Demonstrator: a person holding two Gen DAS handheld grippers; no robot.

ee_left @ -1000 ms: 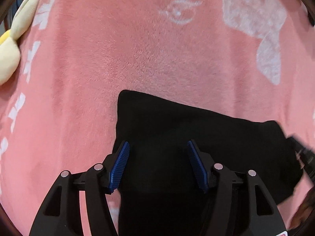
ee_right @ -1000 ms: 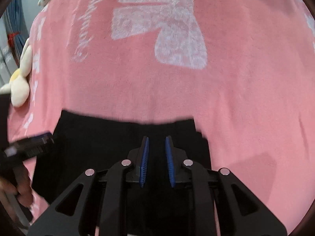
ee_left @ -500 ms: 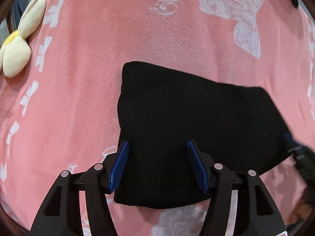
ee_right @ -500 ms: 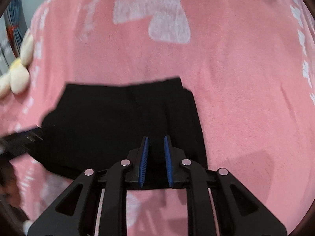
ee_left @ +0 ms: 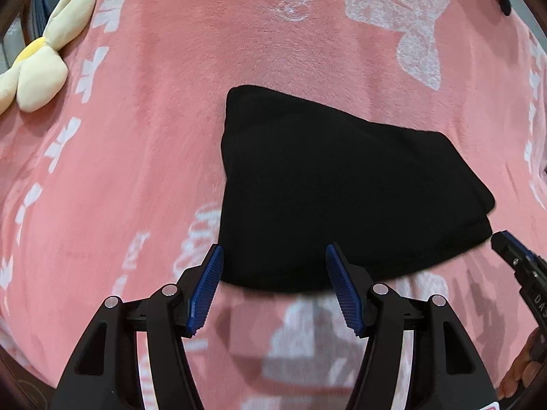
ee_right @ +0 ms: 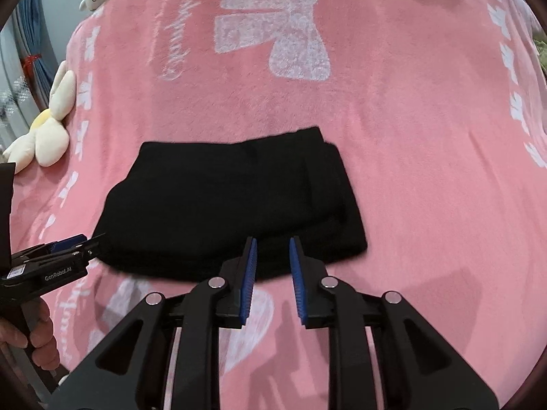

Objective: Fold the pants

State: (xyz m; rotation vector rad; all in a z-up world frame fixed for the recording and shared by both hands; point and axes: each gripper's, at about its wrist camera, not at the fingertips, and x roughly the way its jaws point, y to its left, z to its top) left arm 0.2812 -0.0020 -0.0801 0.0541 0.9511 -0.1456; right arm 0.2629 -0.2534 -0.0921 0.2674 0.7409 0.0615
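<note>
Both grippers hang empty above the folded pants (ee_left: pixel 324 191) — left gripper (ee_left: pixel 275 287) wide, right gripper (ee_right: pixel 273 280) narrowly parted.

The folded pants (ee_right: pixel 225 205) are laid on the blanket (ee_right: pixel 410 136) (near edge); a flower plush (ee_right: pixel 48 130) is set far left.

Both tongs, left tongs (ee_left: pixel 273 287) and right tongs (ee_right: pixel 272 275), are black with ribbed blue pads (ee_left: pixel 205 288), silver screws, and "GenRobot.AI" lettering.

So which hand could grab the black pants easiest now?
Probably left: the left gripper is wide open at the near edge of the pants, while the right gripper is nearly closed.
</note>
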